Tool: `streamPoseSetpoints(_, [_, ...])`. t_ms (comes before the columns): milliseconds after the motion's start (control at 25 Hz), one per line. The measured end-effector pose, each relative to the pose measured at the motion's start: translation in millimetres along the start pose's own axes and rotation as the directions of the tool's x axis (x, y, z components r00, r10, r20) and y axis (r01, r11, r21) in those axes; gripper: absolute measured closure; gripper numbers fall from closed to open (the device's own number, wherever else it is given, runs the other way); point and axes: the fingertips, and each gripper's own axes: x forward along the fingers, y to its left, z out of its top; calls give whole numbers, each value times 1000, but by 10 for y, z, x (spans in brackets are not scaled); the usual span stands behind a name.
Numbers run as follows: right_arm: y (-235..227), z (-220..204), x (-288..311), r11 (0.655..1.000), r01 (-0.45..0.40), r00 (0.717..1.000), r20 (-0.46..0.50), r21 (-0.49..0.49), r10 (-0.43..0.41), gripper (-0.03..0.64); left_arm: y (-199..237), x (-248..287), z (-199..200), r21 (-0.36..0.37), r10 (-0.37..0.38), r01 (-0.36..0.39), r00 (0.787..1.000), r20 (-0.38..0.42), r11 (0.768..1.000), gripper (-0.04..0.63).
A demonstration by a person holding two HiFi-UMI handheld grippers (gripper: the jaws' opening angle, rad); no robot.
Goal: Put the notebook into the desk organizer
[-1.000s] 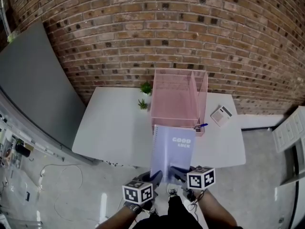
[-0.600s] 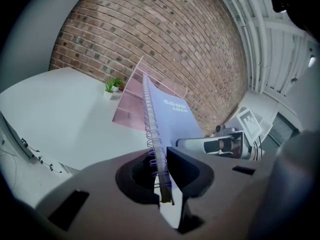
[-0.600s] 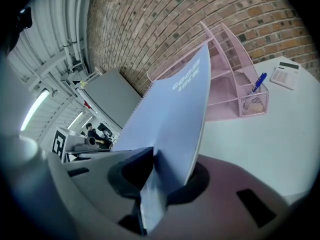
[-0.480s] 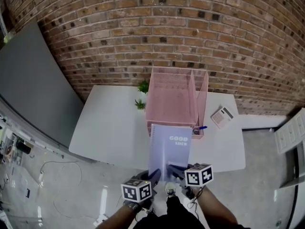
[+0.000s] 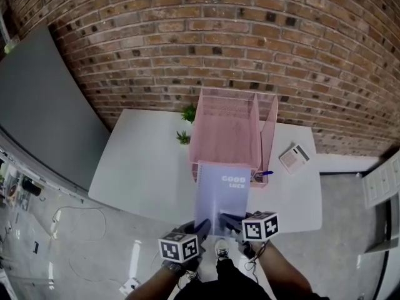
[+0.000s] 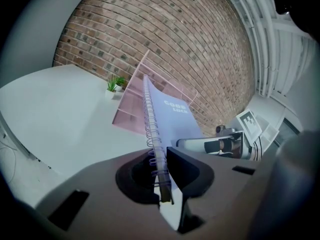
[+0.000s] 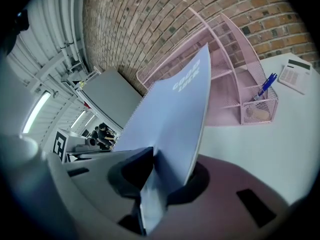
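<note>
A lilac spiral notebook point(image 5: 222, 195) is held up in the air in front of the white table point(image 5: 137, 167), its far edge overlapping the front of the pink wire desk organizer point(image 5: 228, 130). My left gripper point(image 5: 201, 229) is shut on the near end of its spiral edge, and the coil runs between the jaws point(image 6: 162, 184). My right gripper point(image 5: 228, 220) is shut on the notebook's opposite near corner point(image 7: 152, 179). In the right gripper view the cover point(image 7: 170, 119) tilts up toward the organizer point(image 7: 225, 79). The organizer's wide compartment looks empty.
Two small potted plants point(image 5: 187, 114) stand left of the organizer. A blue pen point(image 5: 262, 174) sits in its small front cup, and a calculator point(image 5: 294, 158) lies to the right. A brick wall rises behind the table and a grey panel point(image 5: 44, 105) stands at the left.
Both grippers and the notebook have edged forward toward the organizer. The notebook's far edge now overlaps the organizer's front. Both grips are unchanged.
</note>
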Motion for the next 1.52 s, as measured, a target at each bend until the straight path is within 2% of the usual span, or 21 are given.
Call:
streamPoseSetpoints(440, [-161, 286, 110, 1000, -20, 1000, -14, -5, 20, 531, 96, 210, 248, -21, 20, -19, 999, 29, 1000, 548])
streamPoseSetpoints(760, [-248, 466, 207, 999, -44, 999, -24, 7, 44, 520, 189, 326, 425, -72, 36, -32, 997, 61, 997, 548])
streamPoseSetpoints(960, [-304, 546, 242, 998, -54, 998, -18, 13, 55, 513, 222, 377, 496, -79, 45, -40, 996, 73, 996, 548])
streamPoseSetpoints(1320, [-370, 526, 220, 998, -61, 998, -24, 18, 61, 432, 235, 453, 615, -80, 58, -50, 994, 97, 996, 551])
streamPoseSetpoints(1520, [-398, 482, 147, 998, -54, 998, -11, 36, 55, 413, 253, 482, 666, -85, 63, -53, 992, 110, 995, 551])
